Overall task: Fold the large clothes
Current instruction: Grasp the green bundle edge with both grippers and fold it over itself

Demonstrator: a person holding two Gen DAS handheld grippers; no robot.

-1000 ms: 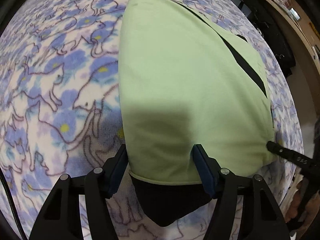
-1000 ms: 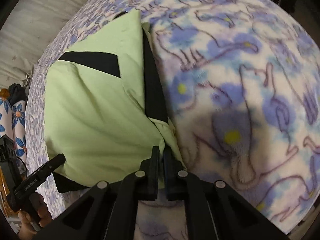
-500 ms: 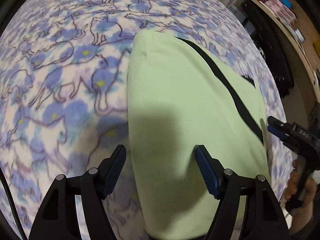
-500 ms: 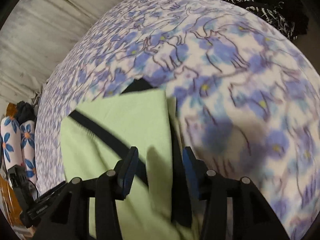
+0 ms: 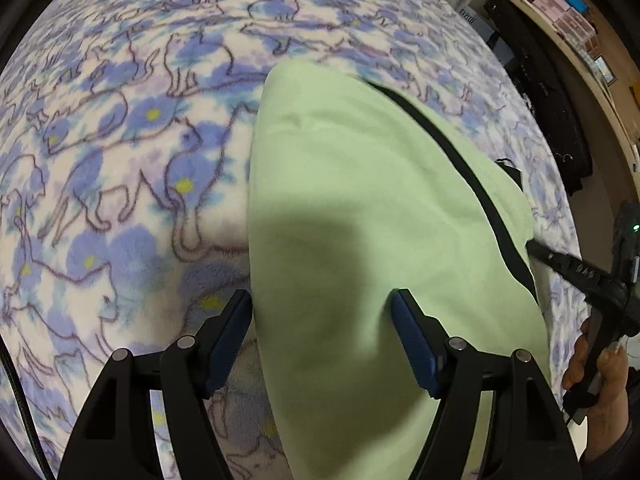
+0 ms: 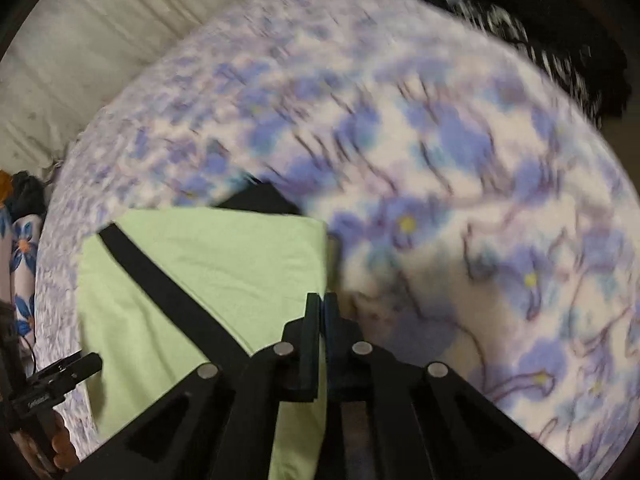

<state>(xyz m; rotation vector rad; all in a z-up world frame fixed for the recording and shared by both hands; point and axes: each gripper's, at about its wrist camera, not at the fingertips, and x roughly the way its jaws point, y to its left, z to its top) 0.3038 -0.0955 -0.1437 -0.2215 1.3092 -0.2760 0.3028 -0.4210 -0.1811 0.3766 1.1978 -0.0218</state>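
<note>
Hovering over the bed in the left wrist view, the left gripper (image 5: 322, 312) is standing wide open, its black arms ending in blue pads (image 5: 412, 336) that are straddling the near left edge of the pale green folded garment with black trim (image 5: 360, 208). The fabric is sitting between the jaws, but whether the pads are actually touching it I can't tell. The garment is lying flat on the fuzzy fleece blanket with blue flowers and outlined cats (image 5: 120, 160), soft and matte, with a thin black stripe running diagonally down its right side. Over on the far right, the right gripper (image 5: 536, 248) is poking its black tip against the garment's right edge, with the person's hand (image 5: 600, 376) wrapped around its handle. A wooden shelf with small boxes (image 5: 568, 4) is curving along the top right.

Switching to the right wrist view, which is pretty blurry: the right gripper (image 6: 322, 308) is clenched, having just snapped closed, its fingers pressed together right at the green garment's (image 6: 224, 256) right edge. Whether any cloth is pinched in there I can't make out. A wide black band is crossing the garment diagonally, and a black corner is peeking out at its far edge. The left gripper (image 6: 92, 362) is showing at the lower left.
</note>
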